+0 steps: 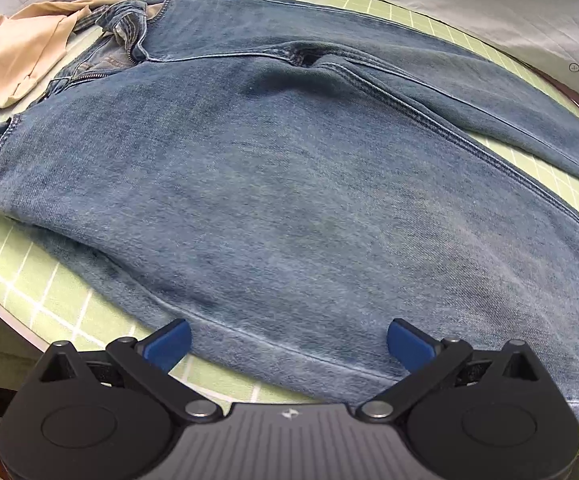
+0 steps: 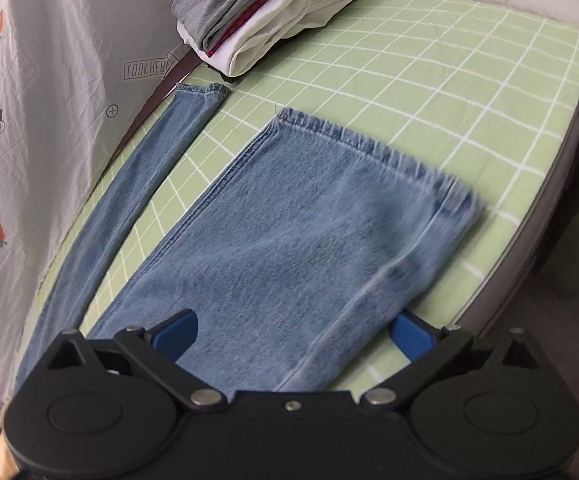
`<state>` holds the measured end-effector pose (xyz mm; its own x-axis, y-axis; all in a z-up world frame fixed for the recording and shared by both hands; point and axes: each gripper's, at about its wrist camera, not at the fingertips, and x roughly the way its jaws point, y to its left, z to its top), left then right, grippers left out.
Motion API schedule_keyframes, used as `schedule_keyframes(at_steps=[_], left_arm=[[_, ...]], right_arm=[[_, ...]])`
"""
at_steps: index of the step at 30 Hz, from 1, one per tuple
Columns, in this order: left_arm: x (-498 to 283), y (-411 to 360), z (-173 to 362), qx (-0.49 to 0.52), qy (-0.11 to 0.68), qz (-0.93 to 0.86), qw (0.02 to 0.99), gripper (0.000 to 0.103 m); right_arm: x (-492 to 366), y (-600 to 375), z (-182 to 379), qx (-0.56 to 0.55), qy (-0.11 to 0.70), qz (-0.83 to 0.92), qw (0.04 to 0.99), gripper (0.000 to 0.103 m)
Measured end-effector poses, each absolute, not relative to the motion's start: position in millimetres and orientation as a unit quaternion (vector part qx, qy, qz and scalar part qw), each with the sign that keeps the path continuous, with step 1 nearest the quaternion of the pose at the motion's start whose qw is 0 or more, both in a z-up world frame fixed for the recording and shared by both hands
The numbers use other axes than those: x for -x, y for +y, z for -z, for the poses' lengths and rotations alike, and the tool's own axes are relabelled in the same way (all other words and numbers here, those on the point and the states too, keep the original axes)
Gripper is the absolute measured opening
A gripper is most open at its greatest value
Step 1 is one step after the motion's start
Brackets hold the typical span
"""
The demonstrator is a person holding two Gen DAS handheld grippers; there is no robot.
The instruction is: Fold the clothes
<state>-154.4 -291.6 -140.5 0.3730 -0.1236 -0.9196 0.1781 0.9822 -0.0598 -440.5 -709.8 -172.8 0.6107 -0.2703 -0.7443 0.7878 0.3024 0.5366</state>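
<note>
The jeans lie flat on a green sheet w/ white grid, both legs stretched out and apart. A white printed cloth hangs along the far side. Folded clothes sit stacked at the sheet's corner, a beige garment near the waistband. Left gripper and right gripper are both spread wide over the denim, holding nothing.

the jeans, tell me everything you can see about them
The jeans are faded mid-blue denim, spread flat on the green checked sheet. The fly is open at the waistband, beside a beige garment. The two legs lie apart, with sheet showing between them; the near hem looks puckered. The open left gripper and right gripper each straddle denim without clamping it.
</note>
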Motion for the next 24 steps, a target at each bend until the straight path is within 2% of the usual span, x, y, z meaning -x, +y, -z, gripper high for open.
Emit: schedule_keyframes(at_steps=[6,17,24], left_arm=[[135.1,-228.7,135.0,0.043,0.553,0.066,0.829,0.103],[97.0,-103.0,130.6,0.210,0.516,0.016,0.830,0.103],[65.1,-63.4,133.8,0.236,0.500,-0.008,0.833,0.103]], right_arm=[[427.7,-677.6,176.5,-0.523,0.243,0.325,0.750,0.103],[365.1,-621.2,173.0,-0.511,0.271,0.314,0.752,0.103],[357.9,-599.1,179.6,-0.570,0.227,0.311,0.726,0.103]])
